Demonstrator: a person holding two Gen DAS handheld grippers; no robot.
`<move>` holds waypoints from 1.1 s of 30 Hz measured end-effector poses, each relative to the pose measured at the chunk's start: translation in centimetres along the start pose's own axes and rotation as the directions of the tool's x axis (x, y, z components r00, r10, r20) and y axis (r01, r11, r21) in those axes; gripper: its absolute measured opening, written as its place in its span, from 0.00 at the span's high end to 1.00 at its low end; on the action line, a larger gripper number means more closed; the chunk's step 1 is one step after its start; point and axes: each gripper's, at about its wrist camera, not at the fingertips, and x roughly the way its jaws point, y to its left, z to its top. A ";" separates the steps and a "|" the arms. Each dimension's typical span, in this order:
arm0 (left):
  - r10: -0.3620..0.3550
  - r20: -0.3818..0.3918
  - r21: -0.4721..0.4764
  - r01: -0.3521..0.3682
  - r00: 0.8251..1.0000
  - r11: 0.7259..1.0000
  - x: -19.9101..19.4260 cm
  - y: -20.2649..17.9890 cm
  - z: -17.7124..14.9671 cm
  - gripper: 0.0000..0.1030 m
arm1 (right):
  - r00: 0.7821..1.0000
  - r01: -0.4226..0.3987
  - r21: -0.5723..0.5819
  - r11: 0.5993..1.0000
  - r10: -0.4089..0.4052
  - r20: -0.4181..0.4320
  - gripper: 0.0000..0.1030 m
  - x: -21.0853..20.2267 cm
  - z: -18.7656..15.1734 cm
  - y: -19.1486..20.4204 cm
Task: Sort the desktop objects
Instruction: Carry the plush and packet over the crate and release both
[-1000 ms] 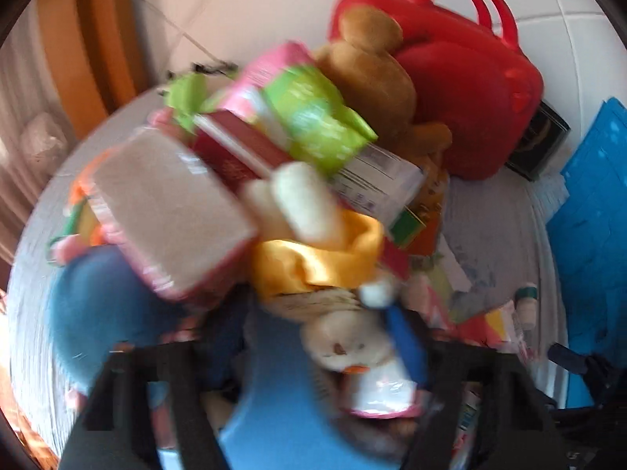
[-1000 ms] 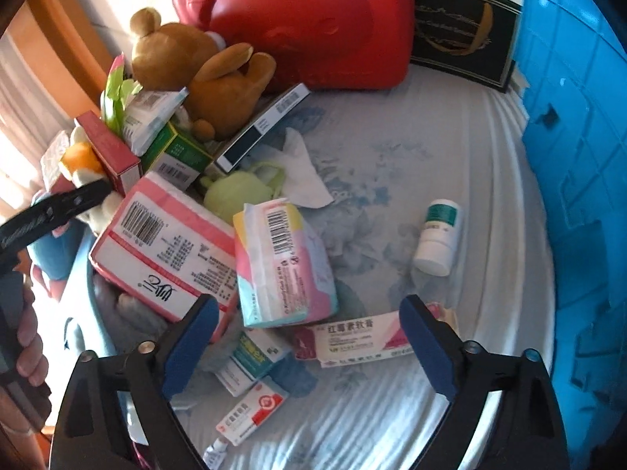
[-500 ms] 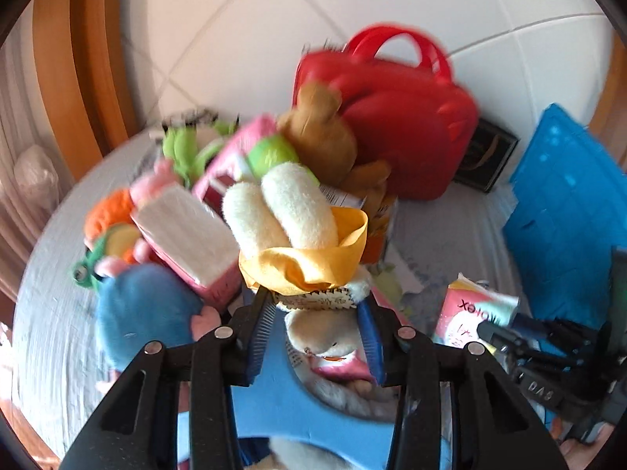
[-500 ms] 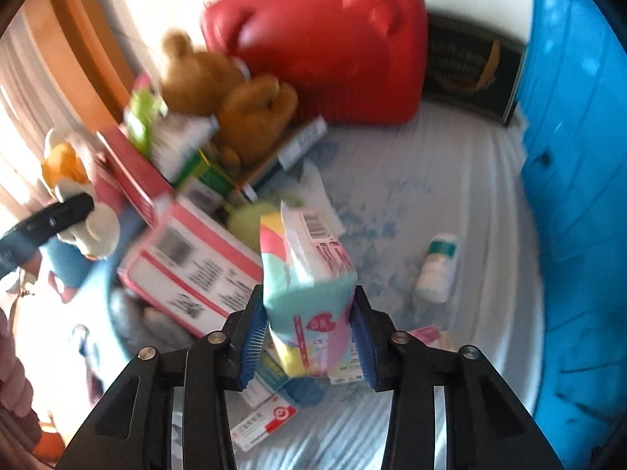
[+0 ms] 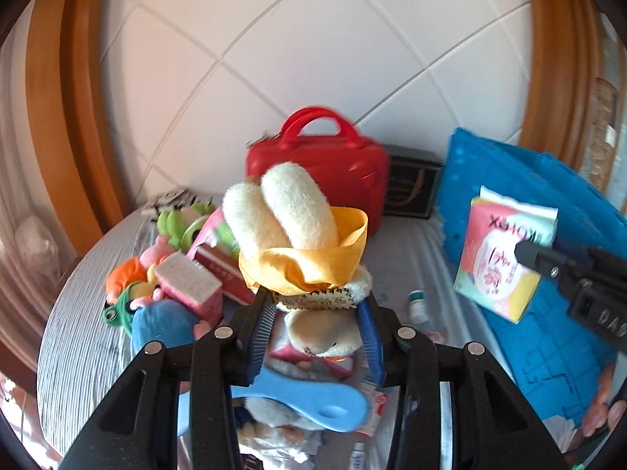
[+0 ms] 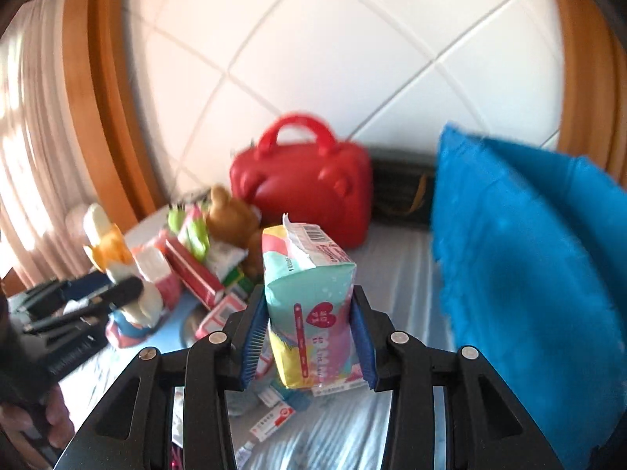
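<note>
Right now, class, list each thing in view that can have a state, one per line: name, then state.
Left claw: shut on the plush rabbit.
Plush rabbit: held up above the pile.
Right claw: shut on the tissue pack.
Tissue pack: upright, lifted, top flap torn open.
Red case: closed, standing, handles up.
White bottle: lying on the cloth, cap on.
Brown teddy bear: leaning against the red case.

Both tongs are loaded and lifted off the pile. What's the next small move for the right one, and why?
Probably carry the tissue pack rightward toward the blue crate. The right tongs are clamped on the pack, which is clear of the clutter, and the crate stands just to its right. The left tongs hold the plush rabbit well apart, so the path looks free.
</note>
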 end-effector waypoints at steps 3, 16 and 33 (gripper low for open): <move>-0.040 0.030 0.037 0.038 0.999 0.999 -1.4 -2.2 0.4 0.61 | 0.997 0.033 0.006 0.999 -0.033 0.064 0.61 -3.3 0.3 -0.5; -0.248 0.096 0.195 0.226 0.964 0.954 -4.4 -15.9 3.4 0.61 | 0.940 0.203 0.124 0.971 -0.229 0.255 0.62 -16.4 1.2 -9.0; -0.353 -0.073 0.302 0.358 0.933 0.884 -4.0 -35.8 4.8 0.61 | 0.929 0.311 0.166 0.936 -0.337 0.154 0.63 -20.0 -0.7 -28.0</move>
